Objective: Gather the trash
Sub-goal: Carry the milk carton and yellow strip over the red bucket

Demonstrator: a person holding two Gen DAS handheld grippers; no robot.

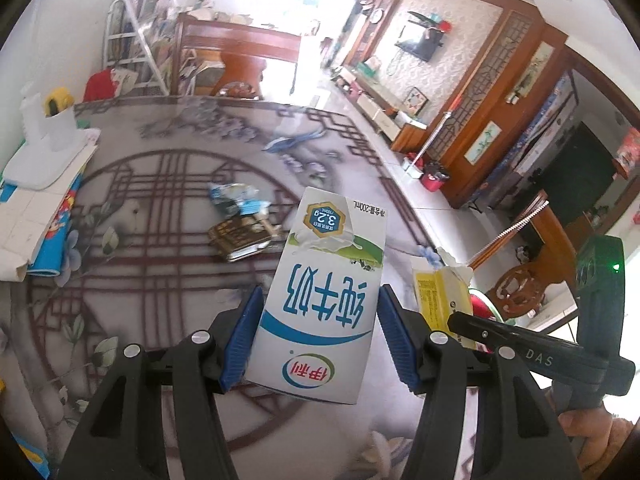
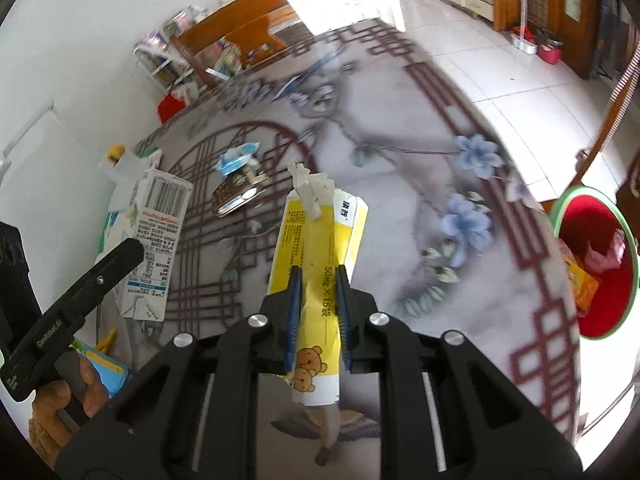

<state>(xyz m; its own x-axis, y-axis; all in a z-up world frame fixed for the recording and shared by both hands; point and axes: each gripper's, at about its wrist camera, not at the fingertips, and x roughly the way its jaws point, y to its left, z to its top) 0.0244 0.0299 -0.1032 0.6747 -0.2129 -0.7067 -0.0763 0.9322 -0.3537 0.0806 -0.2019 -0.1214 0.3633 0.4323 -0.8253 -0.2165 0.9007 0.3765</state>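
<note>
My left gripper (image 1: 318,312) is shut on a white and blue milk carton (image 1: 324,292), held above the round patterned table (image 1: 160,300). My right gripper (image 2: 318,280) is shut on a crushed yellow medicine box (image 2: 320,240) with a torn white end. The same yellow box (image 1: 442,300) shows to the right in the left wrist view, and the milk carton (image 2: 154,240) shows at the left in the right wrist view. A crumpled blue wrapper (image 1: 236,198) and a flattened brown packet (image 1: 240,236) lie on the table. A red bin (image 2: 592,268) with a green rim stands beyond the table's right edge.
Stacked papers and a white object (image 1: 44,160) lie at the table's left side. A person's hand (image 2: 68,396) grips the left tool's handle. Wooden furniture (image 1: 500,100) and a tiled floor (image 2: 500,80) surround the table. The bin holds orange and pink trash (image 2: 588,280).
</note>
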